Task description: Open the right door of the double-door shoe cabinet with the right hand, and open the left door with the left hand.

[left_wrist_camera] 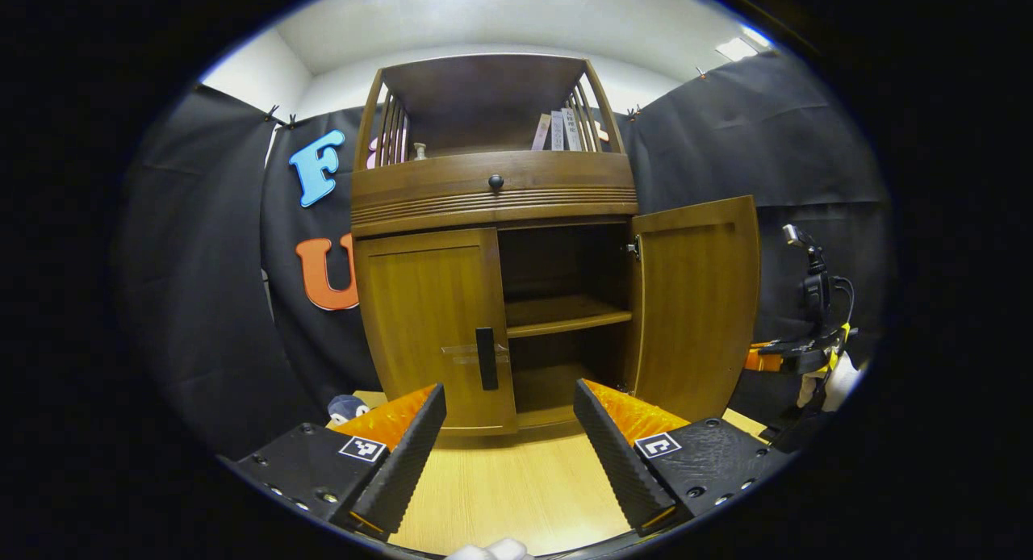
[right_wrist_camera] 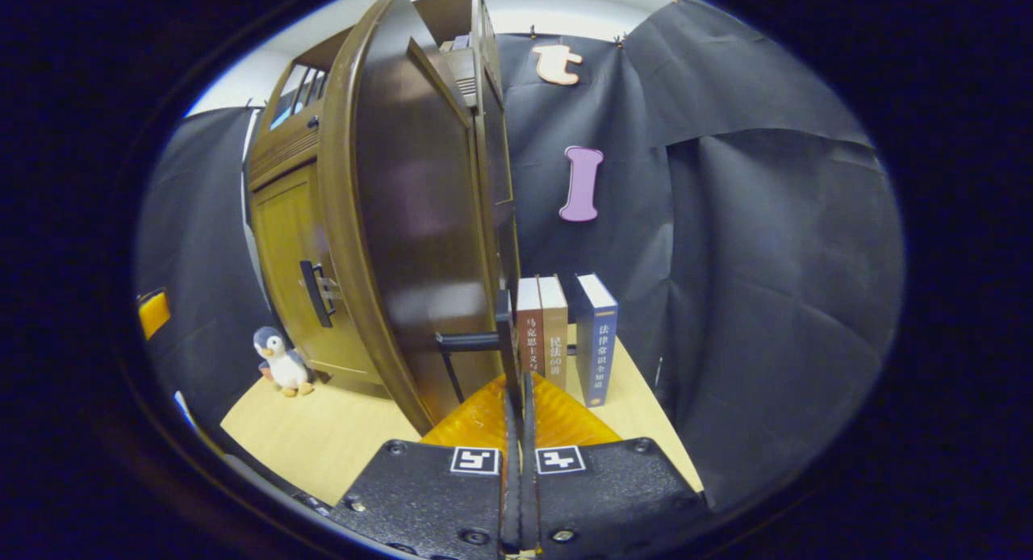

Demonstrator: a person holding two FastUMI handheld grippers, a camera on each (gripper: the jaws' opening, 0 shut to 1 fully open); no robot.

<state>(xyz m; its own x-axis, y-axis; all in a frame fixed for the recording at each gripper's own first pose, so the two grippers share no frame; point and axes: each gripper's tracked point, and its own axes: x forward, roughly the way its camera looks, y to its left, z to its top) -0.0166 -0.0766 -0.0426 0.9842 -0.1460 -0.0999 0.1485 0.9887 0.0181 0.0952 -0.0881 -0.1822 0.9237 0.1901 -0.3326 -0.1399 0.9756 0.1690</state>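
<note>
The wooden shoe cabinet (left_wrist_camera: 492, 193) stands straight ahead in the left gripper view. Its left door (left_wrist_camera: 428, 326) is closed, with a dark upright handle (left_wrist_camera: 487, 358) at its inner edge. My left gripper (left_wrist_camera: 508, 394) is open a short way in front of that handle, touching nothing. The right door (left_wrist_camera: 698, 302) is swung wide, baring the inner shelf (left_wrist_camera: 565, 314). In the right gripper view that right door (right_wrist_camera: 403, 221) is seen nearly edge-on. My right gripper (right_wrist_camera: 516, 378) is shut on its dark handle (right_wrist_camera: 504, 326). The right gripper (left_wrist_camera: 807, 342) also shows beyond the open door's edge.
Three books (right_wrist_camera: 565, 334) stand upright on the light wood floor (right_wrist_camera: 323, 431) just behind the open door. A penguin plush (right_wrist_camera: 278, 358) sits by the cabinet's left corner. More books (left_wrist_camera: 561, 131) rest on the top shelf. Black cloth walls close in on both sides.
</note>
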